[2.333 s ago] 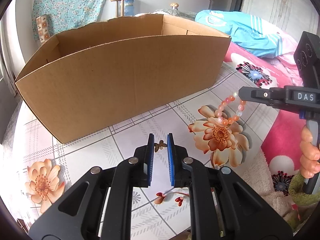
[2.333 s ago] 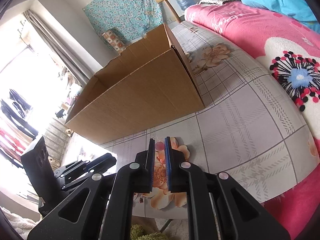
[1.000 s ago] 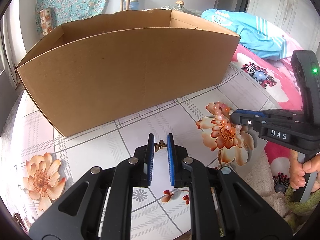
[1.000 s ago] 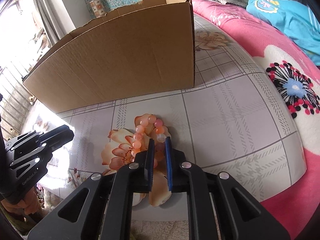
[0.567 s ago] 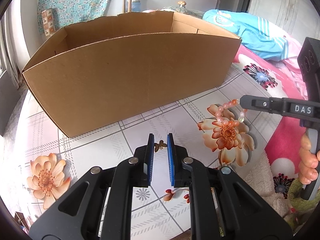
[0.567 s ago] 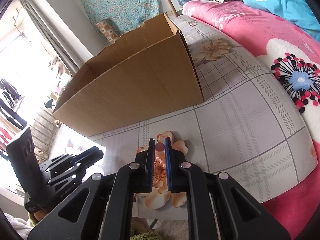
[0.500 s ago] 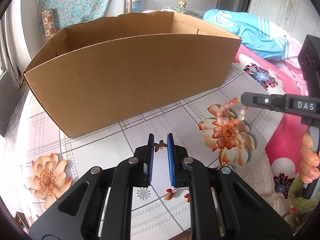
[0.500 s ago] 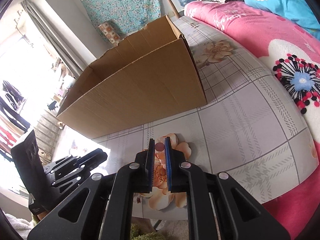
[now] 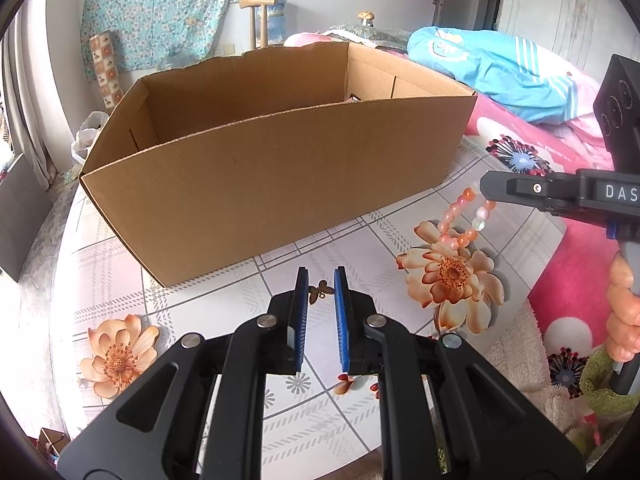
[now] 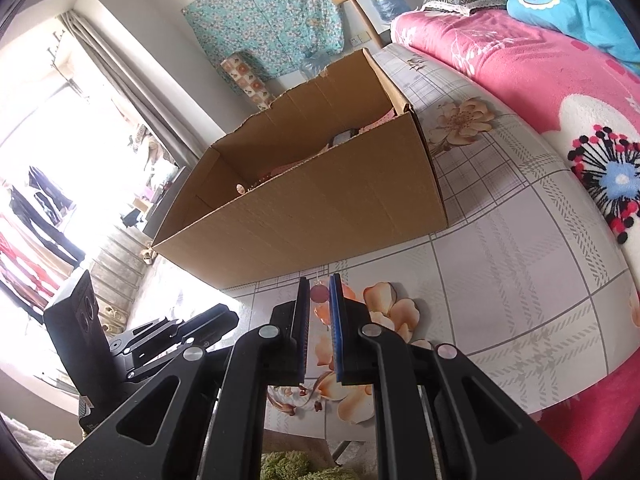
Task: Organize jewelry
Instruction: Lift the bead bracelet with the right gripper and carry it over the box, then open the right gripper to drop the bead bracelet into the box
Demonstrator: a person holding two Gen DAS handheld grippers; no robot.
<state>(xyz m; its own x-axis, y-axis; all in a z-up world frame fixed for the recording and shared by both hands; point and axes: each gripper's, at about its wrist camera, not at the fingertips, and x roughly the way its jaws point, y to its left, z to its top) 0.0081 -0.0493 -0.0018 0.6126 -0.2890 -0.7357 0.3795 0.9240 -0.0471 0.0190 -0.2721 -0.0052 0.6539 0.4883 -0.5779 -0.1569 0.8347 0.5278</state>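
Observation:
My right gripper is shut on an orange and pink bead bracelet, which hangs from its tips above the table; one bead shows between the pads. The right gripper also shows in the left wrist view, right of the open cardboard box. My left gripper is shut on a small bronze butterfly charm, low over the table in front of the box. The left gripper shows in the right wrist view at lower left.
The table has a tiled cloth printed with orange flowers. The box holds some items, partly hidden. A pink bed with a blue garment lies to the right. A fluffy rug lies below the table edge.
My right gripper dipped to the table and came back up with the bracelet, which now hangs clear of the cloth. Both views have risen slightly. The left gripper still holds the charm.

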